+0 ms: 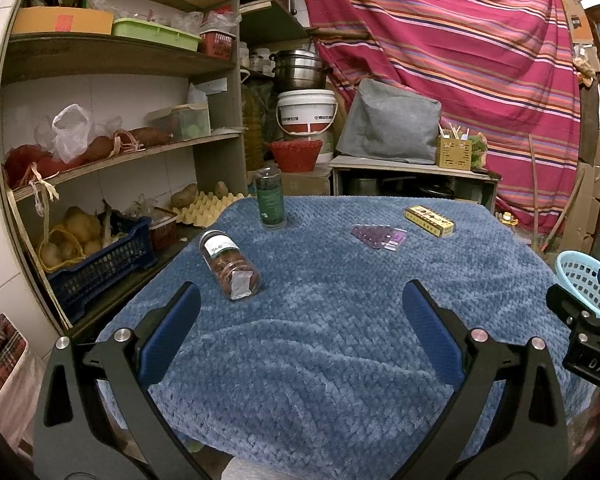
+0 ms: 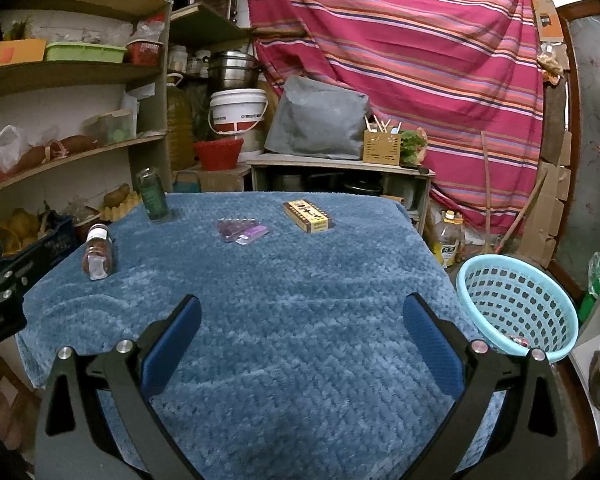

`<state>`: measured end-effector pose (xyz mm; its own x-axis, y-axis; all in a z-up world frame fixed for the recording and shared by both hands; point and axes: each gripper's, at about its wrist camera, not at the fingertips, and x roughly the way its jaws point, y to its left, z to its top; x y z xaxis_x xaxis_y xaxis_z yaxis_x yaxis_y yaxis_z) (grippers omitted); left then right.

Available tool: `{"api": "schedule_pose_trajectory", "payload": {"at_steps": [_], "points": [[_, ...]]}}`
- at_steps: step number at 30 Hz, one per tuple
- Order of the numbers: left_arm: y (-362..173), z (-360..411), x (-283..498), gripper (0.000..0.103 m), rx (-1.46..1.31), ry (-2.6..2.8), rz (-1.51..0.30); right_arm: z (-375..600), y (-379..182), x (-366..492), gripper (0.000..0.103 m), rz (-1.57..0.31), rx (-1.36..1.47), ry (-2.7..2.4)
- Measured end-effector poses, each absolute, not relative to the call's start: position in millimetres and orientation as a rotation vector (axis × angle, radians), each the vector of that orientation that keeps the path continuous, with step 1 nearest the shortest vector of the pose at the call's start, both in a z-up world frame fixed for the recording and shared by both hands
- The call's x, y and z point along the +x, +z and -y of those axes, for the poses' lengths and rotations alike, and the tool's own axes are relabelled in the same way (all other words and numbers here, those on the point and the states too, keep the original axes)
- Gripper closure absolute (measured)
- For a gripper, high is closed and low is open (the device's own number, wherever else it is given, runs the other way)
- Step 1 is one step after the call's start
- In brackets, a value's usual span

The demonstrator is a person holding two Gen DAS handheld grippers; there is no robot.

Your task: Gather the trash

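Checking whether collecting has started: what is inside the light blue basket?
The light blue basket holds one small dark item near its bottom rim; too small to identify. The rest looks bare, though the right gripper's finger hides part.

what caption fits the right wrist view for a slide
Open right gripper over blue cloth; two bottles, purple packet, yellow box ahead, basket right.

Both wrist views look forward and slightly down from the near edge of the table (image 1: 320,360), toward the shelves (image 1: 112,60) and striped cloth (image 1: 460,60) behind it. The left view sits nearer the shelf side, bringing the jar (image 1: 230,266) close; the right view sits nearer the basket (image 2: 516,304), which the left view catches only at its right margin. Both share the tabletop, bottle (image 2: 153,196), packet (image 2: 242,231) and box (image 2: 307,216).
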<state>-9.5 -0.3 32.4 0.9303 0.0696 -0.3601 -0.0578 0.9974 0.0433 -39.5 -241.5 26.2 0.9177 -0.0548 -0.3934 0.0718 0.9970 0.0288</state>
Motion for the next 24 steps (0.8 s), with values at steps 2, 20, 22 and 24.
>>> {"api": "schedule_pose_trajectory", "payload": {"at_steps": [2,20,22,24], "points": [[32.3,-0.3,-9.3,0.005,0.032,0.065,-0.369,241.3,25.9,-39.3,0.005,-0.403,0.04,-0.07],[29.9,-4.6,-11.1,0.005,0.028,0.076,-0.372,240.3,28.7,-37.2,0.005,-0.401,0.024,-0.085],[30.3,-3.9,-11.3,0.005,0.028,0.076,-0.37,239.7,29.0,-36.6,0.005,-0.399,0.021,-0.087],[30.3,-4.6,-11.2,0.005,0.029,0.078,-0.37,240.9,30.1,-36.4,0.005,-0.395,0.022,-0.088]]}}
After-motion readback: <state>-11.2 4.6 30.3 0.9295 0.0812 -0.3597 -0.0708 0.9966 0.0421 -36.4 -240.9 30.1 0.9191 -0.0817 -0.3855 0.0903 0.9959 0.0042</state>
